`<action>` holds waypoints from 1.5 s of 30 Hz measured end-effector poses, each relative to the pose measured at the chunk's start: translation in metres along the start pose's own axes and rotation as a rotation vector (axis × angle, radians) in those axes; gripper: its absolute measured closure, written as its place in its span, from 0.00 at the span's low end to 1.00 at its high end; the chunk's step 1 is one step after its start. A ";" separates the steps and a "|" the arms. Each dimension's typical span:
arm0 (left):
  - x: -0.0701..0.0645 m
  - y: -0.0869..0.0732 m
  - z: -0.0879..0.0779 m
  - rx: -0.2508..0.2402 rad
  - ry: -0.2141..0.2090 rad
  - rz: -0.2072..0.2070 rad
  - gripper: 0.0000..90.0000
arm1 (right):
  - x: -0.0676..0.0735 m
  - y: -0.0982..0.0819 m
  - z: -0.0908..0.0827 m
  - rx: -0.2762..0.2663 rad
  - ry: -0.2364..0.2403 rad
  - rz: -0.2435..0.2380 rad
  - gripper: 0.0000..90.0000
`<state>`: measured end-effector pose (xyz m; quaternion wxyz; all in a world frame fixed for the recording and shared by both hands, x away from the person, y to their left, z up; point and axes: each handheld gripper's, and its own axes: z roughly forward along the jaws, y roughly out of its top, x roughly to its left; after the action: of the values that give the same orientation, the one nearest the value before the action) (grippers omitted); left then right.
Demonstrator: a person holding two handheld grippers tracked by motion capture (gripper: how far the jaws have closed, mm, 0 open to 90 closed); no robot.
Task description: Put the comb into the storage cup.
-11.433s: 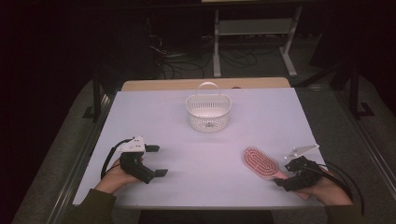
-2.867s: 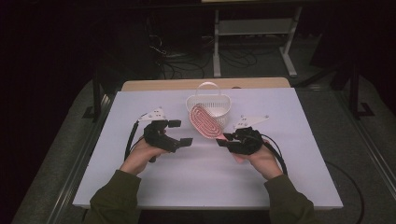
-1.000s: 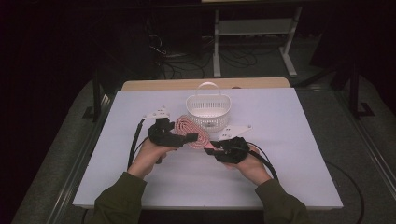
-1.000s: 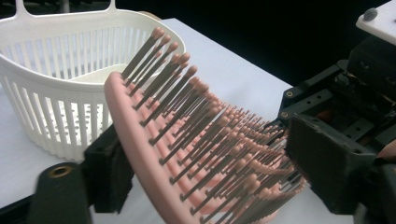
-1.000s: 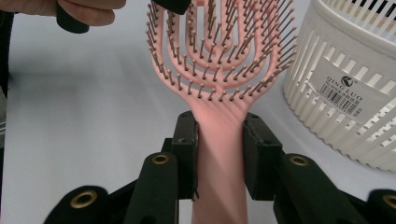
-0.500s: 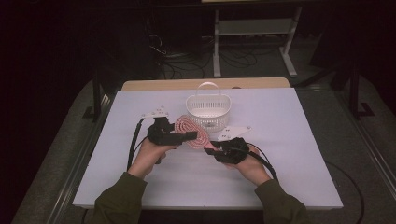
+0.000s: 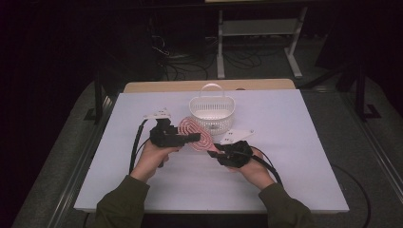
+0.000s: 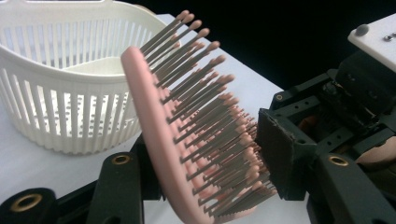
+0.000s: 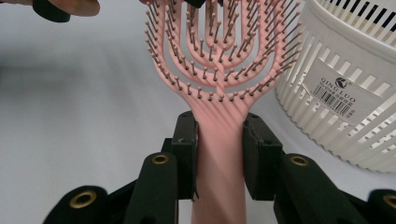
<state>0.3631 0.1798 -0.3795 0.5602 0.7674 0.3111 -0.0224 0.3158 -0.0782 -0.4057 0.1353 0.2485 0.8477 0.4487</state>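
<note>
Left gripper (image 7: 192,138): in the high view at about 9 o'clock of the table's middle; its jaws have just been closing and now bracket the brush head, one pad against the pink back, the other (image 8: 280,158) on the bristle tips. It reads as a fresh clamp on the head.

Hairbrush (image 7: 196,135): pink, vented, held off the table between the two grippers, head toward 10 o'clock, handle toward 4 o'clock, just in front of the basket.

Basket (image 7: 212,114): white slotted plastic with a handle, at 12 o'clock from the brush, apart from it; nothing can be seen inside.

Right gripper (image 7: 215,153): its pads are clamped on the handle from both sides, as the right gripper view shows (image 9: 219,158).

Progress: brush lifted and carried up to the basket, now gripped at both ends; by judgement a handover, with the drop into the basket left to do.

Writing: the basket's sticker (image 9: 337,89) reads "QING LUO" over a barcode; the smaller print is too fine to read.
</note>
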 end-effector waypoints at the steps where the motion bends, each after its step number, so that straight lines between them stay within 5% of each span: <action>1: 0.000 0.000 0.000 -0.004 -0.003 0.001 0.54 | 0.000 0.000 0.000 -0.001 0.000 0.000 0.76; 20: -0.005 0.001 0.000 -0.031 -0.056 0.021 0.69 | 0.002 0.000 0.003 0.005 -0.006 -0.008 0.76; 45: -0.009 0.003 -0.003 -0.050 -0.082 0.031 0.72 | 0.001 0.001 0.001 -0.019 0.008 0.013 0.73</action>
<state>0.3566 0.1775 -0.3721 0.5918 0.7564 0.2763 -0.0375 0.3156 -0.0771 -0.4055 0.1311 0.2511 0.8422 0.4588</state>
